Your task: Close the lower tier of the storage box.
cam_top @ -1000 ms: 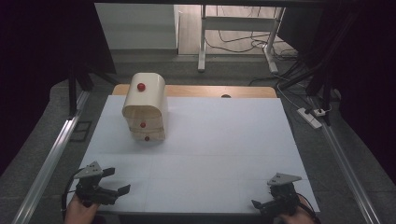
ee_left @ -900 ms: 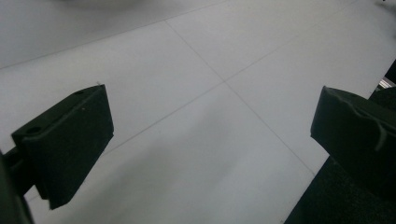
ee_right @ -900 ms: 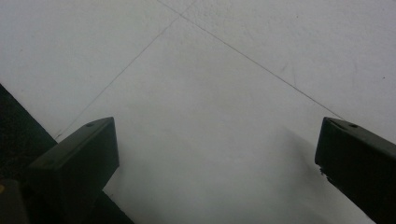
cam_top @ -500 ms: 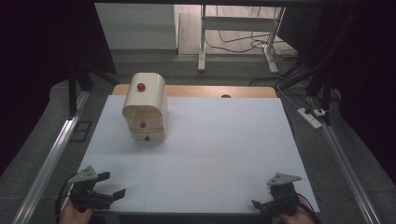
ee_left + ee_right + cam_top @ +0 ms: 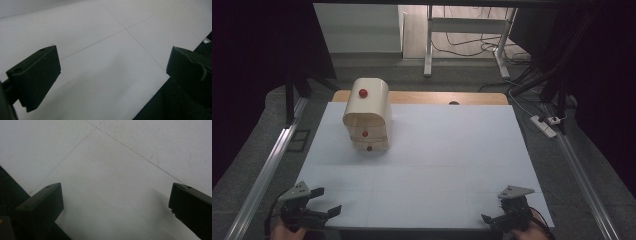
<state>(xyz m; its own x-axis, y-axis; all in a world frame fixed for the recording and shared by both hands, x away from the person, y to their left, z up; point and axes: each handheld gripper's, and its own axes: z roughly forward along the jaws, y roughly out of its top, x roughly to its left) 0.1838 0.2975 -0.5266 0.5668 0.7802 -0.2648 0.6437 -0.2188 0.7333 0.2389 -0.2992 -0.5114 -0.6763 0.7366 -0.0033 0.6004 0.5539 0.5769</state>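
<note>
The small wooden drawer cabinet [image 5: 367, 120] — cream, with red knobs — stands on the white table [image 5: 452, 150], upper left of centre in the high view. The left gripper [image 5: 326, 205] sits at the lower left corner, the right gripper [image 5: 493, 220] at the lower right — both well apart from it, jaws spread and empty.

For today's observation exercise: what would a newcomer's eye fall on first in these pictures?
First, the small cream cabinet with red knobs, standing alone on the far left part of the white table. Next, the two black grippers at the near edge, the left gripper and the right gripper, both with jaws wide apart.
</note>
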